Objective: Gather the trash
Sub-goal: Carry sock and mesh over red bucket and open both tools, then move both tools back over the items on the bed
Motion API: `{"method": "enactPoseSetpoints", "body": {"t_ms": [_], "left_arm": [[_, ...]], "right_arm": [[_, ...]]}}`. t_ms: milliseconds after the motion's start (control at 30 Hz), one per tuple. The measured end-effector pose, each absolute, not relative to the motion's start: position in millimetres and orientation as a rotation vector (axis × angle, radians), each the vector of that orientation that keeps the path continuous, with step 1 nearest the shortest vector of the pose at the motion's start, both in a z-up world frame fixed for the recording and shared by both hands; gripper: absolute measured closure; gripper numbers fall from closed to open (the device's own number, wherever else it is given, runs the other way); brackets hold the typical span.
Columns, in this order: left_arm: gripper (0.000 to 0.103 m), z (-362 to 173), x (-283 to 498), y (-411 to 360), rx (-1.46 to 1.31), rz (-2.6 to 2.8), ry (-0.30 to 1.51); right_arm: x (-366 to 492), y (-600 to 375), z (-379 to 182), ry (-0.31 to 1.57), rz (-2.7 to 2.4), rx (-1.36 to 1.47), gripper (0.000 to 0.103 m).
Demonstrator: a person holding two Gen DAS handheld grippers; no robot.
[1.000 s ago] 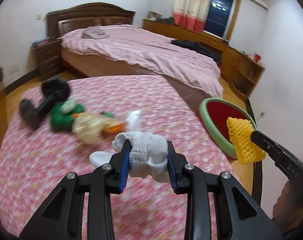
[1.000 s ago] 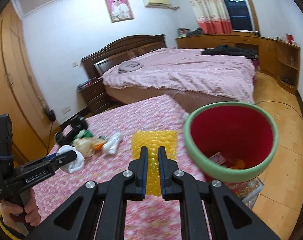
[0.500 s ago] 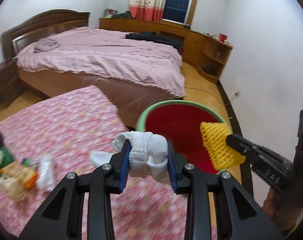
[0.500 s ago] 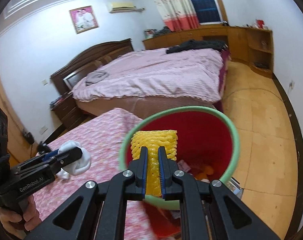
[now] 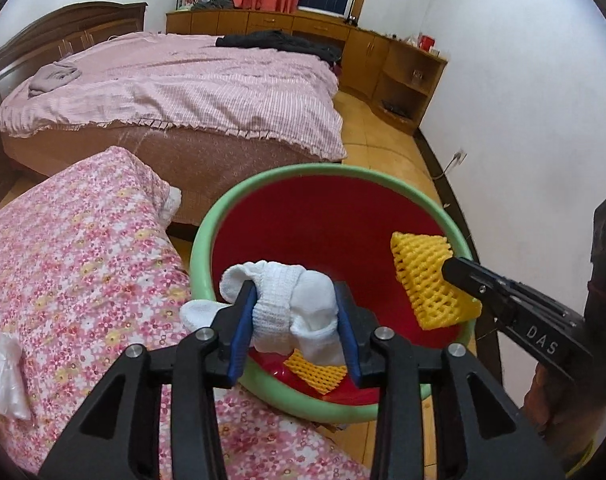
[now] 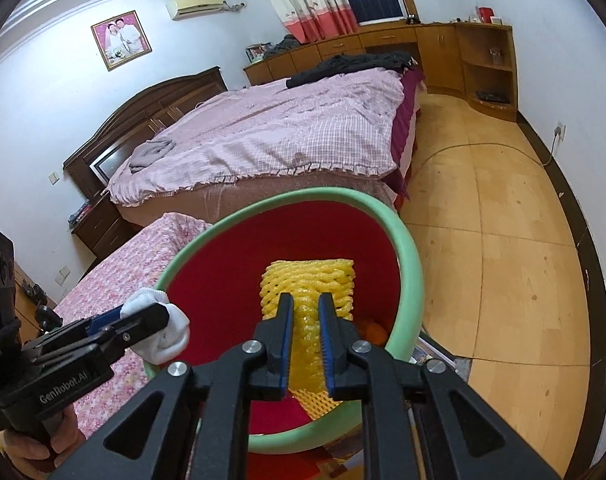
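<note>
1. Holding both loads over the red bin with the green rim [image 5: 239,208], not yet released; left gripper [image 5: 295,320] with jaws closed about halfway onto a bunched white sock [image 5: 291,304], hanging above the bin's near edge; right gripper [image 6: 305,320] with jaws pinched nearly together on a yellow foam fruit net [image 6: 309,284], out over the bin's mouth.
2. Judging progress as part-way; already in the bin, another piece of yellow foam net [image 5: 317,370] low on the red floor and something orange [image 6: 373,330] near the far wall, too hidden to name; still to do, by the look of it, letting go of sock and net.
3. Remaining on the floral-covered table [image 5: 83,264]: a crumpled clear plastic wrapper [image 5: 9,376] at the left edge, with a sliver of orange and green beside it, cut off by the frame; likely more to fetch there.
4. Comparing with a second ago: both grippers swung off the table and rightwards to the bin; sock and net gripped the same throughout; pile of scraps gone from mid-view to the far left margin; half a second ago the net was just reaching the rim, now well inside its outline; the bin larger and nearer in both views.
</note>
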State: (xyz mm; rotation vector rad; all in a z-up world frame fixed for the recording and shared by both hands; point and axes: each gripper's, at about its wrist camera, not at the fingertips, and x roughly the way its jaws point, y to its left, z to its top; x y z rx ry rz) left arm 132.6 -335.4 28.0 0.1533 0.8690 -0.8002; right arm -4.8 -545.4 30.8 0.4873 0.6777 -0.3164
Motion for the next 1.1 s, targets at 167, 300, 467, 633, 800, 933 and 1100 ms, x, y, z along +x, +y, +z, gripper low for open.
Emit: {"method": "enactPoseSetpoints", "body": {"t_ms": [167, 300, 467, 633, 800, 933, 1100], "left_arm": [[0.054, 25.9, 133.1, -335.6, 0.152, -0.787, 0.88], [0.053, 30.7, 132.2, -330.1, 0.134, -0.772, 0.87], [0.053, 38.2, 129.5, -316.6, 0.106, -0.762, 0.867], [0.053, 46.7, 125.5, -293.2, 0.077, -0.727, 0.856], [0.053, 57.2, 121.9, -263.2, 0.057, -0.682, 0.833], [0.053, 64.7, 120.2, -235.5, 0.042, -0.627, 0.818], [0.053, 71.8, 119.0, -197.1, 0.004, -0.556, 0.8]], "right_arm": [[-2.3, -546.0, 27.2, 0.682, -0.295, 0.509, 0.08], [-3.9, -543.3, 28.5, 0.681, -0.295, 0.505, 0.073], [-8.9, -537.0, 35.3, 0.669, -0.295, 0.495, 0.069], [-13.9, -526.9, 46.0, 0.65, -0.276, 0.491, 0.062], [-18.7, -508.7, 58.3, 0.63, -0.242, 0.482, 0.059], [-21.5, -492.9, 68.0, 0.613, -0.215, 0.483, 0.056], [-21.9, -470.1, 78.6, 0.604, -0.177, 0.47, 0.055]]}}
